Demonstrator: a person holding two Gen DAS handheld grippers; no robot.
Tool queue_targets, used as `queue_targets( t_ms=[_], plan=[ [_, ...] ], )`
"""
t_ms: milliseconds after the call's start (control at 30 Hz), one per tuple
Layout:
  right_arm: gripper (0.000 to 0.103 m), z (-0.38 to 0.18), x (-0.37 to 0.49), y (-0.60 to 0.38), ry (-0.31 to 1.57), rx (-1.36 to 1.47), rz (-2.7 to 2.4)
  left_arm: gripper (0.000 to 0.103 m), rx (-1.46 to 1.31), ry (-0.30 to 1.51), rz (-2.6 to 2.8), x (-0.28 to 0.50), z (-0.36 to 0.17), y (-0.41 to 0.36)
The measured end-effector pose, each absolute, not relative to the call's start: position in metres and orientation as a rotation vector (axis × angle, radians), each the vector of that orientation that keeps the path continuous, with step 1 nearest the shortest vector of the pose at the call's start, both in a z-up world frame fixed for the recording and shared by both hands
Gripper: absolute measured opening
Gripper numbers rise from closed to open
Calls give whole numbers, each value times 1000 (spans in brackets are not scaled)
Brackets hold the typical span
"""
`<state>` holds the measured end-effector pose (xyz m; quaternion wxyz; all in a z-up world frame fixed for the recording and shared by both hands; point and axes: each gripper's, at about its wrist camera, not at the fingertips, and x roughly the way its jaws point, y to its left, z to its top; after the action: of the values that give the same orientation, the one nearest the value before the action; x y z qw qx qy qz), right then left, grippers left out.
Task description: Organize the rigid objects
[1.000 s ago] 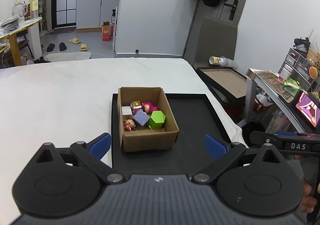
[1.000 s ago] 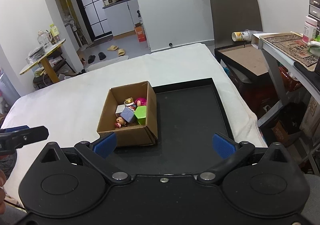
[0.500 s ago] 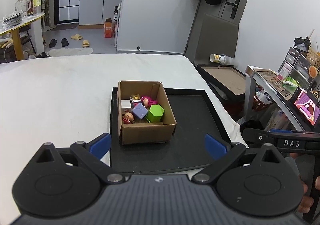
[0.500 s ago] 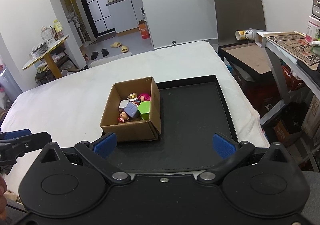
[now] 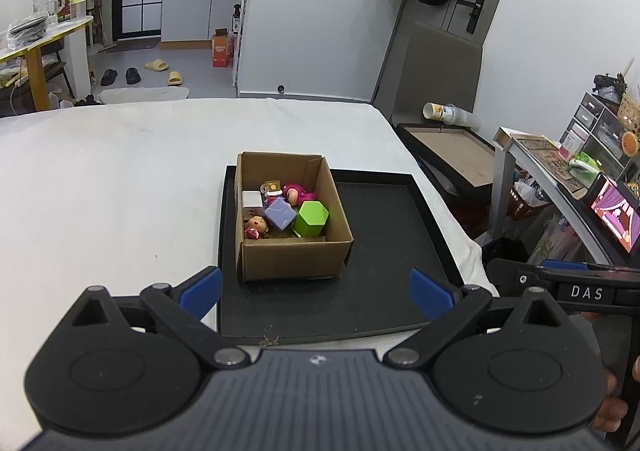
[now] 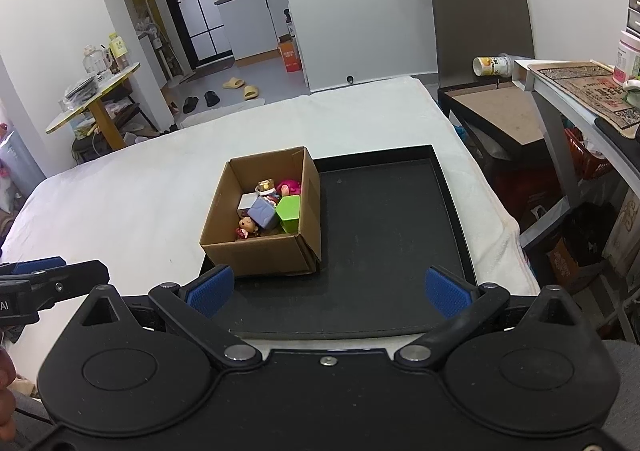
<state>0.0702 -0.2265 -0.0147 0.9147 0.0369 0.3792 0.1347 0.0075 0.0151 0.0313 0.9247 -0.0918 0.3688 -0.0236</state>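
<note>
An open cardboard box (image 5: 294, 257) (image 6: 264, 253) stands on the left part of a black tray (image 5: 384, 235) (image 6: 384, 211) on the white table. In it lie a green hexagonal block (image 5: 310, 217) (image 6: 289, 208), a purple cube (image 5: 279, 213) (image 6: 262, 213), a pink figure (image 5: 295, 193), a small doll (image 5: 256, 227), a white block (image 5: 251, 199) and a small yellow-topped piece (image 5: 272, 185). My left gripper (image 5: 316, 289) is open and empty, near the tray's front edge. My right gripper (image 6: 328, 289) is open and empty, also short of the box.
The white table (image 5: 112, 179) spreads left and beyond the tray. To the right are a low brown-topped side table (image 5: 452, 147), a grey shelf with clutter (image 5: 560, 171) and a chair (image 6: 480, 23). The right gripper's body shows in the left wrist view (image 5: 572, 291).
Both grippers have drawn back and risen a little, so the box and tray look smaller and farther. Both stay open. Nothing in the box has moved.
</note>
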Motion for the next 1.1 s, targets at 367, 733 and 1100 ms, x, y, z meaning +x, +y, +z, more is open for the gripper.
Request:
queue_targets(
  t_ms=[367,733,1100],
  plan=[
    [103,-17,70,-227,788,74,272,100,-184,773,-63,10,28,10],
    [103,-20,71,-229,790,70,264,100,-183,783,-65,13,25,7],
    [103,-21,72,-231,794,73,260,100,-186,788,-65,14,24,5]
  ],
)
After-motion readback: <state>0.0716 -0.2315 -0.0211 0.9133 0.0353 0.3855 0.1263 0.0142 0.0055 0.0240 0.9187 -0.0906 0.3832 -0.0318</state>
